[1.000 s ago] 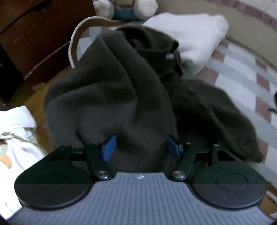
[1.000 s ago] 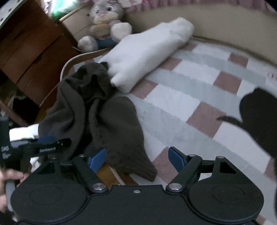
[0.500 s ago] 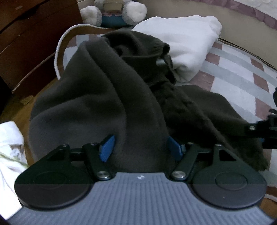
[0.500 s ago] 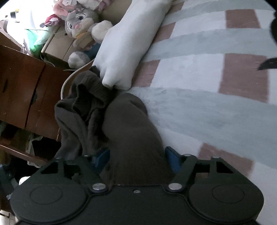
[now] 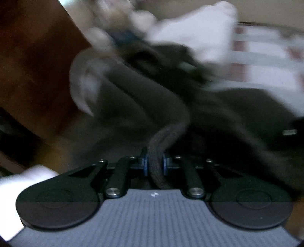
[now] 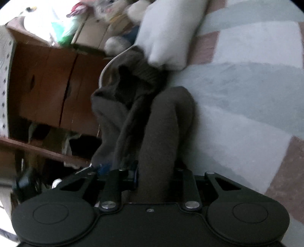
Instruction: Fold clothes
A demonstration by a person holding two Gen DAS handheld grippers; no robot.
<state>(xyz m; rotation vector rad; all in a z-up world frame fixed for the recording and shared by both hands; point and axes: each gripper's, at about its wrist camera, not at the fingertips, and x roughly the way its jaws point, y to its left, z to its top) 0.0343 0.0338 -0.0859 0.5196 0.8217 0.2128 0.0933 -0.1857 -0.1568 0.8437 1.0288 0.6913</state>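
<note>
The dark sweater [image 5: 133, 106] lies crumpled on the checked blanket [image 6: 247, 106]. Its ribbed edge is pinched between the closing left gripper [image 5: 154, 164] fingers; a thicker fold fills the closing right gripper [image 6: 156, 175], white pillow [image 6: 171, 32] beyond.

We see a bed cover [image 6: 247, 91] checked in white, pale grey-green and dusty pink filling the right side of the right wrist view, with a white pillow [image 6: 171, 32] at the top centre. At the upper left stands dark brown wooden furniture [image 6: 47, 83], a shelf board below it. A blurred plush toy [image 6: 114, 13] sits at the top; the light is dim.
</note>
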